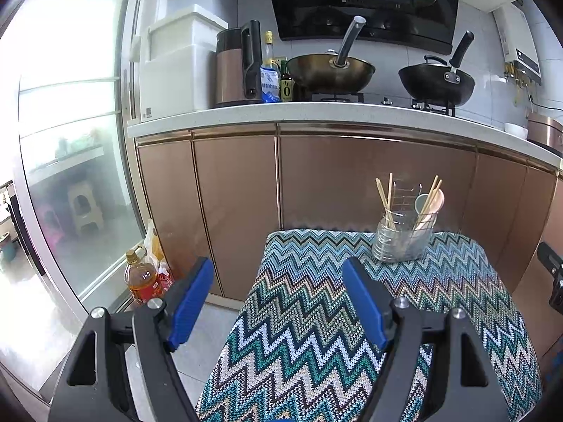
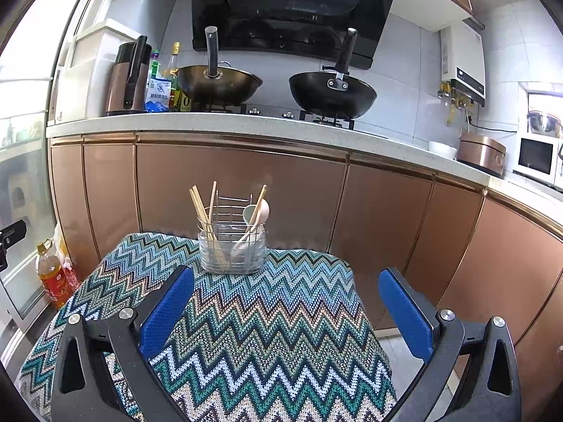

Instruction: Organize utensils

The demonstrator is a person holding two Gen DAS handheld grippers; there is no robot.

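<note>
Left gripper [image 1: 278, 302]: jaws spread wide, blue pads empty, held above the near part of a small counter covered with a knitted zigzag-patterned cloth in teal, white and brown [image 1: 316, 334]. Right gripper [image 2: 286, 309]: jaws likewise spread wide and empty, over the same cloth [image 2: 264, 334].

At the far edge of the cloth stands a wire-frame utensil holder with clear plastic inserts [image 2: 230, 246], upright, well ahead of both pairs of jaws. It has two compartments. The left compartment holds several light wooden chopsticks [image 2: 202, 212], leaning and fanned apart. The right compartment holds two spoons, one pale grey-green [image 2: 249, 212] and one pale pink [image 2: 263, 208], bowls upward and touching, plus further wooden chopsticks leaning across them. The left wrist view shows the same holder [image 1: 401, 239] at the cloth's far right corner.

Behind it run copper-coloured cabinet doors [image 2: 239, 183] under a white worktop. On the floor at the left stands a bottle of amber cooking oil [image 1: 142, 277].
</note>
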